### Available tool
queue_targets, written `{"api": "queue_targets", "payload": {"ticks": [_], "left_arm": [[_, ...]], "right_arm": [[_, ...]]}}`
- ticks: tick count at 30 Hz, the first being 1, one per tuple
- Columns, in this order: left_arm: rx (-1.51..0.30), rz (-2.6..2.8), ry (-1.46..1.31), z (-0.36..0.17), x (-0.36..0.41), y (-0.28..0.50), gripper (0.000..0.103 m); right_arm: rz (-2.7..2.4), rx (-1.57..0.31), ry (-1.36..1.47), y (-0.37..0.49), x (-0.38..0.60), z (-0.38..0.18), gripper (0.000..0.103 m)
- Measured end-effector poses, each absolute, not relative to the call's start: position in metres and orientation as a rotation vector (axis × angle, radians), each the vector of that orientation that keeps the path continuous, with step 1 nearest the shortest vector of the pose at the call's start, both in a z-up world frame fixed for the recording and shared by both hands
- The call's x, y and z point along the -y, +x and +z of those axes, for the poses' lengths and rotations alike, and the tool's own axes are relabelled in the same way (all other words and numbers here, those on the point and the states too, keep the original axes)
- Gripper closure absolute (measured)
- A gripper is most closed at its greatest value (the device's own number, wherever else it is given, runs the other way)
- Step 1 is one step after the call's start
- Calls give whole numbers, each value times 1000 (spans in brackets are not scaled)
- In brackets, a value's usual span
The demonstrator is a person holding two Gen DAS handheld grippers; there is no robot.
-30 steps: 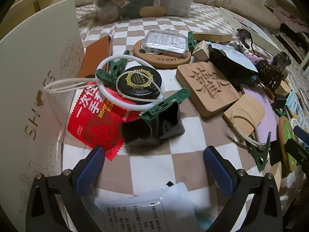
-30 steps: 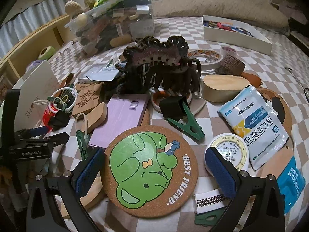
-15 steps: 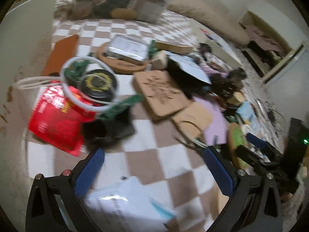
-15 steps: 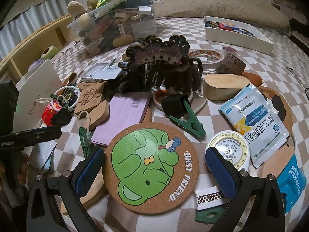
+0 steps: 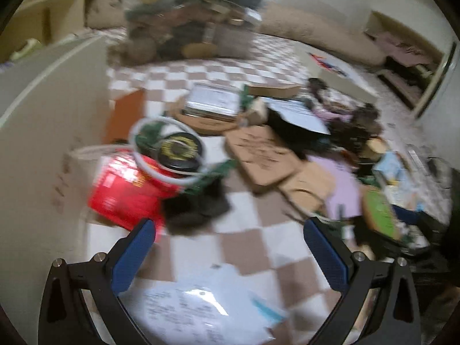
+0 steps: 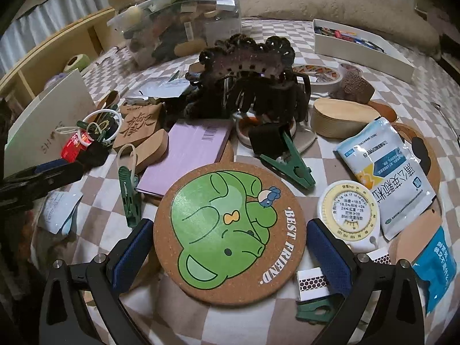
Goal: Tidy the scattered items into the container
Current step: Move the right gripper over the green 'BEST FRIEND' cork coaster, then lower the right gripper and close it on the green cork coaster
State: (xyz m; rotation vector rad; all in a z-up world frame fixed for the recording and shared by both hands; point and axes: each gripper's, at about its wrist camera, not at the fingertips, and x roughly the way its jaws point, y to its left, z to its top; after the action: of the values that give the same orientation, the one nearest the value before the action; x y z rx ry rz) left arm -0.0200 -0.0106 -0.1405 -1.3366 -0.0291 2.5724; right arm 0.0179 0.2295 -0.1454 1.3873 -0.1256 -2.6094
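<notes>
Left hand-held gripper [image 5: 228, 254] has swung right within the last second; its view is blurred. It is released and empty, as is the right hand-held gripper [image 6: 230, 254]. No item is taken yet. The container [image 6: 184, 14] stands far ahead, already heaped. Counted ahead of the right gripper: one green coaster [image 6: 230, 230], three green clips, one dial [image 6: 349, 215], one white packet [image 6: 386, 169].

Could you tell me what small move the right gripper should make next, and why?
Probably lower the right gripper and close on the round cork coaster. Its jaws are open and empty, the coaster lies flat between them on the checked cloth, and the clear container sits further back.
</notes>
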Motion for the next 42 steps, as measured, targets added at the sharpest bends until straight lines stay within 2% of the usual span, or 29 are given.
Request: {"api": "queue_targets", "payload": {"ticks": [6, 9, 12, 17, 22, 31, 35, 42], "left_arm": [[-179, 2525, -1407, -157, -1, -41, 0], [-187, 2468, -1430, -165, -2, -51, 0], [-121, 2399, -1421, -165, -2, -54, 0], [130, 2236, -1371, -157, 1, -40, 0], [230, 2188, -1328, -150, -1, -27, 0], [-51, 2366, -1277, -155, -12, -18, 0], [-30, 2368, -1326, -163, -6, -22, 0], [-21, 2365, -1355, -171, -4, -24, 0]], "right_arm": [[-2616, 135, 1376, 22, -229, -144, 0], [-2614, 138, 1376, 21, -228, -143, 0], [-2613, 136, 1378, 21, -228, -144, 0], [-2613, 140, 1376, 21, -228, -143, 0], [-2611, 152, 1368, 23, -229, -143, 0], [-2597, 201, 1359, 23, -232, -143, 0], [-2611, 234, 1360, 23, -235, -141, 0], [-2627, 144, 1379, 21, -228, -143, 1]]}}
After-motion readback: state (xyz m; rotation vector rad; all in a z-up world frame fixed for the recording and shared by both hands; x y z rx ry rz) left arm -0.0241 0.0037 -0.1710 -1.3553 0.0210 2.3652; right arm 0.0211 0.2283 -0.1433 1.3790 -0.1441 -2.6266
